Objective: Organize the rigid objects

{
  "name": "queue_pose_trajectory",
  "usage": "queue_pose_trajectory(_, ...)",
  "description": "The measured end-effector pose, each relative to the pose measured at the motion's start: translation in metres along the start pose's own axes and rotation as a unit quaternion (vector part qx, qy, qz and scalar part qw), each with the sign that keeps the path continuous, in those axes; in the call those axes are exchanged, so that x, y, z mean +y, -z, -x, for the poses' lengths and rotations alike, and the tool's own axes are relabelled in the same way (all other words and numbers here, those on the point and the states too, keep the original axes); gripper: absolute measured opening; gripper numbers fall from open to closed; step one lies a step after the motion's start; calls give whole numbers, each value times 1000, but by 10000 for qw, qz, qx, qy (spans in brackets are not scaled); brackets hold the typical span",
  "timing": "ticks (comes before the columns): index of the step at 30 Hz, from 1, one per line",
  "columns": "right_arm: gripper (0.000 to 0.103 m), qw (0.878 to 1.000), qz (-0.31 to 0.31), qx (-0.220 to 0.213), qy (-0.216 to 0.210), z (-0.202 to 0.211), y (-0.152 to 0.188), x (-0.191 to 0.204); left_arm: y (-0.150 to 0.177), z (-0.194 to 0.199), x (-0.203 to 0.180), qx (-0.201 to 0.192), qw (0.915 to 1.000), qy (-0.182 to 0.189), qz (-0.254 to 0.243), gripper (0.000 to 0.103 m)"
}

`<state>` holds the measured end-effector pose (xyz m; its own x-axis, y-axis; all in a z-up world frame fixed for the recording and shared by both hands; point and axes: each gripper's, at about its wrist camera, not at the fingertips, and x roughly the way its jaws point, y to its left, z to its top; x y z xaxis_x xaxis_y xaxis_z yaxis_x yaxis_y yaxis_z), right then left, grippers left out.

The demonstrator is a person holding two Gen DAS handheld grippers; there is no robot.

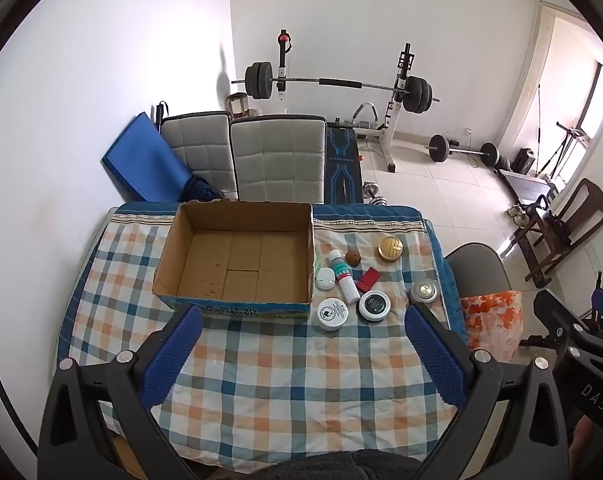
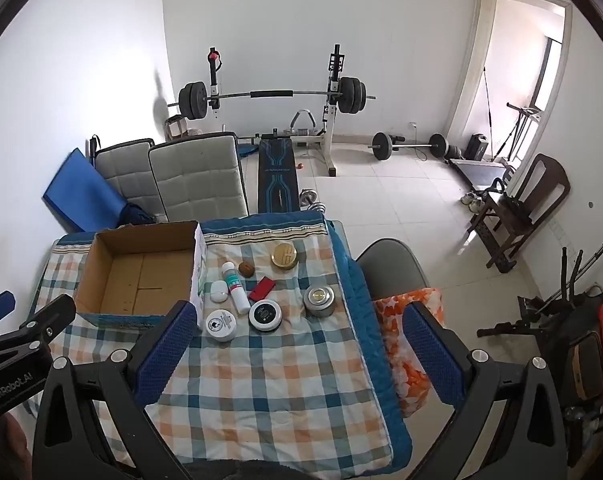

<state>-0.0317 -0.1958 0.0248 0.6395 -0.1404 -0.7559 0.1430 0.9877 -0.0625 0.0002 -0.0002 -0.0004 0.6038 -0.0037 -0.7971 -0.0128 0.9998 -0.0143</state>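
Note:
An empty cardboard box (image 1: 237, 264) (image 2: 137, 272) stands on the checked tablecloth (image 1: 285, 376) (image 2: 269, 376). To its right lie a white jar (image 1: 332, 313) (image 2: 221, 324), a black-lidded jar (image 1: 374, 306) (image 2: 265, 315), a white bottle (image 1: 343, 276) (image 2: 235, 287), a small white case (image 1: 325, 279) (image 2: 218, 291), a red box (image 1: 368, 279) (image 2: 261, 288), a brown nut-like object (image 1: 353, 258) (image 2: 245, 269), a gold tin (image 1: 390, 249) (image 2: 285, 255) and a silver tin (image 1: 424, 291) (image 2: 319, 299). My left gripper (image 1: 301, 320) and right gripper (image 2: 297, 316) are open, empty, held above the table's near side.
Two padded chairs (image 1: 277, 160) stand behind the table, a grey chair (image 2: 393, 268) with an orange-white bag (image 2: 413, 320) at its right. A weight bench with barbell (image 2: 277, 100) stands at the back wall. The other gripper shows at each view's edge (image 1: 581, 352) (image 2: 17, 332).

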Motion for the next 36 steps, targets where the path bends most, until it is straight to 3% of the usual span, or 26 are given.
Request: queue_pose_trajectory(36, 103, 9996, 81, -273, 31, 26, 1, 2, -5, 16, 3, -138, 9998, 75, 78, 103)
